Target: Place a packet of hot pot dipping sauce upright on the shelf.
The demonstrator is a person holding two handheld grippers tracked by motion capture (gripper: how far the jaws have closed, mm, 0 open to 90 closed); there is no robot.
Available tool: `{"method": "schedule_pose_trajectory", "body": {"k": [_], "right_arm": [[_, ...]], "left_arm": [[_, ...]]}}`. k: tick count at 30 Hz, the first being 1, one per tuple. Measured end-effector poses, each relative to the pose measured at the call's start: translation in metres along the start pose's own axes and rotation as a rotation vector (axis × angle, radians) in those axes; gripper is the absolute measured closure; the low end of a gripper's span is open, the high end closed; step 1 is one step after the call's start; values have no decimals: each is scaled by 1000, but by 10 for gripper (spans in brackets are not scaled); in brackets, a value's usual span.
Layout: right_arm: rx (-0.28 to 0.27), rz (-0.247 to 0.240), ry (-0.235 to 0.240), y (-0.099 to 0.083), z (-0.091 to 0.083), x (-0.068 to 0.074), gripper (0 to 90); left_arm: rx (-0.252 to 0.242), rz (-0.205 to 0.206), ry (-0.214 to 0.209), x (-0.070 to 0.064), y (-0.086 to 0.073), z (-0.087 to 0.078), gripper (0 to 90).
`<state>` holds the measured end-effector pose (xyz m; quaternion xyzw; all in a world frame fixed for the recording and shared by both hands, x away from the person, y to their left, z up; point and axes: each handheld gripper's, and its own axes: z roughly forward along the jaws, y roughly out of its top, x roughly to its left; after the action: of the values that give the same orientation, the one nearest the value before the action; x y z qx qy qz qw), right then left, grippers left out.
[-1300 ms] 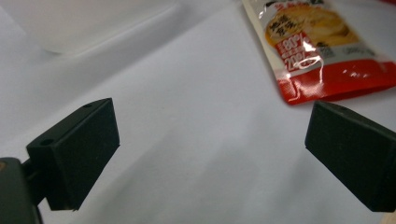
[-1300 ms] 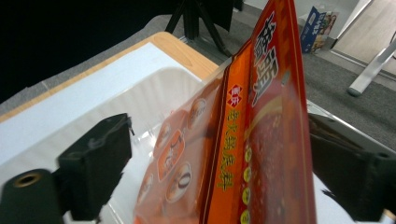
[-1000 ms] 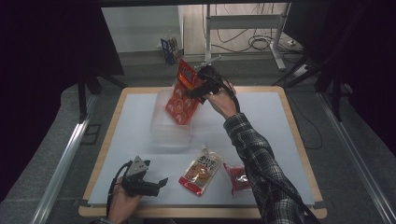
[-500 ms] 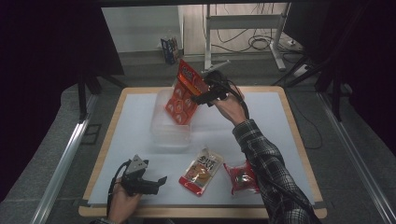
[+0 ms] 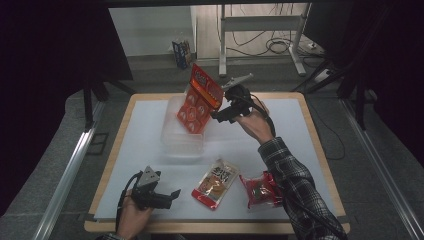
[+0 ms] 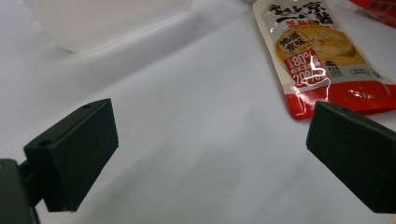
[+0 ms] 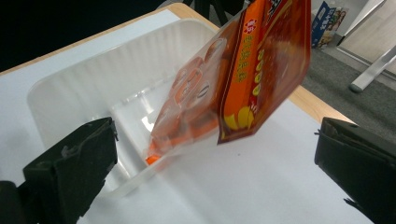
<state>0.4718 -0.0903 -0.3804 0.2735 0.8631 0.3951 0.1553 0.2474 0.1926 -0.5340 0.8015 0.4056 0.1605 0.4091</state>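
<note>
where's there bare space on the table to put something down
Free: the left strip between the clear bin and the left gripper, and the far right corner beyond the right gripper. Crowded: the near edge, where the yellow sachet and red packet lie.

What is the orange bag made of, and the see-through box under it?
The orange bag looks like thin glossy plastic film: it shines and bends. The box seems to be clear, stiffer plastic, since the white table shows through its ribbed walls.
</note>
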Motion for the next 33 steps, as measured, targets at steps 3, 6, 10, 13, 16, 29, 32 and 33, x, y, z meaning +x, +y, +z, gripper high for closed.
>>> {"method": "schedule_pose_trajectory", "body": {"k": [3,6,10,13,16,29,32,33], "right_arm": [[-4,-7,3,-4,-5,1,0],[-13,-18,8,-8,-11,4,0],[-20,-29,16,-14,-17,9,0],[-24,-40,18,-18,-20,13,0],[-28,-40,14,-24,-23,18,0],[-74,-71,33,-48,-27,37,3],[-71,-84,32,-55,-28,41,3],[-70,-83,36,-57,-28,42,3]], "left_arm": [[0,5,1,-1,0,0,21],[3,12,5,-1,0,0,21],[7,15,8,-2,0,0,21],[9,18,10,-2,0,1,21],[13,22,13,-3,0,1,22],[11,29,14,-4,-1,0,22],[6,28,12,-4,-1,-1,21],[5,28,13,-4,-1,-1,22]]}}
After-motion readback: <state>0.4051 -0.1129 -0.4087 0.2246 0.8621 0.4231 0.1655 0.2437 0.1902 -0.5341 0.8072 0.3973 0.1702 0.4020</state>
